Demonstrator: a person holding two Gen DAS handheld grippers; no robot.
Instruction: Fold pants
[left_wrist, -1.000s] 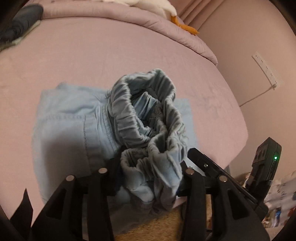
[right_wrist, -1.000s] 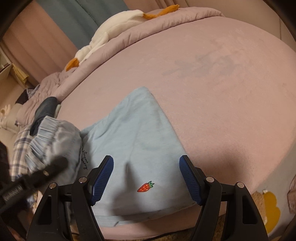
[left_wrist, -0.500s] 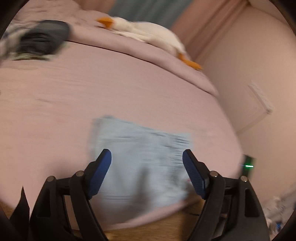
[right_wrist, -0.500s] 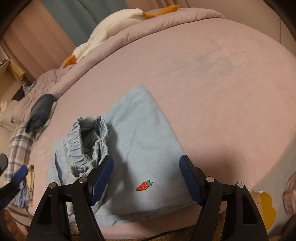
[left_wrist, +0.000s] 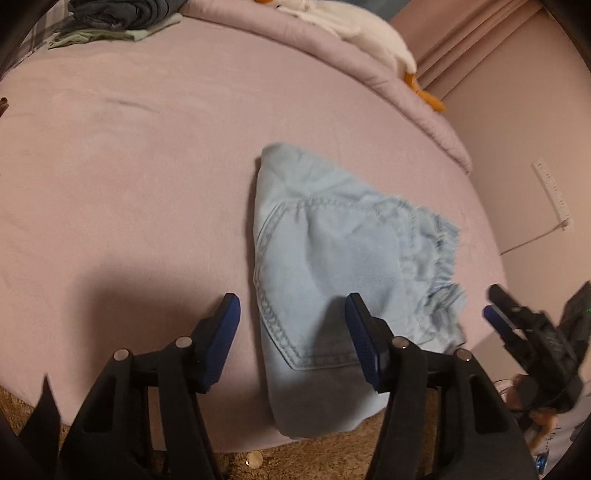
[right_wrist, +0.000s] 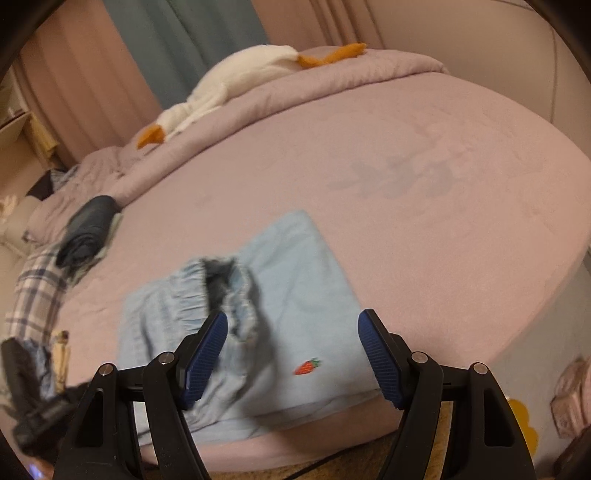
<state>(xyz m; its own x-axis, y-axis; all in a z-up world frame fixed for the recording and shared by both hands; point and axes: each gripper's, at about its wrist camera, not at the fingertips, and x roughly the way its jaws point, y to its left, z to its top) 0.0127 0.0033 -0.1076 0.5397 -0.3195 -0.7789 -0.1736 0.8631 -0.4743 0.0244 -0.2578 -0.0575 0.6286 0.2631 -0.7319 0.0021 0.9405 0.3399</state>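
Light blue pants (left_wrist: 332, 269) lie folded in a bundle near the front edge of the pink bed (left_wrist: 129, 155). Their gathered elastic waistband (right_wrist: 221, 291) lies doubled on top, and a small red strawberry (right_wrist: 306, 366) marks the lower layer (right_wrist: 306, 288). My left gripper (left_wrist: 291, 339) is open and empty, hovering just in front of the pants' stitched pocket. My right gripper (right_wrist: 291, 354) is open and empty, above the front part of the pants; it also shows at the right edge of the left wrist view (left_wrist: 517, 328).
A white goose plush (right_wrist: 236, 85) lies on the rolled duvet at the back. A folded dark clothes pile (right_wrist: 88, 229) and a plaid cloth (right_wrist: 37, 291) sit on the bed's left side. A wall outlet with cable (left_wrist: 554, 195) is right. Carpet lies below the bed edge.
My left gripper let go of the waistband, opened and drew back left. The waistband dropped onto the folded pants. My right gripper stayed open and rose slightly.
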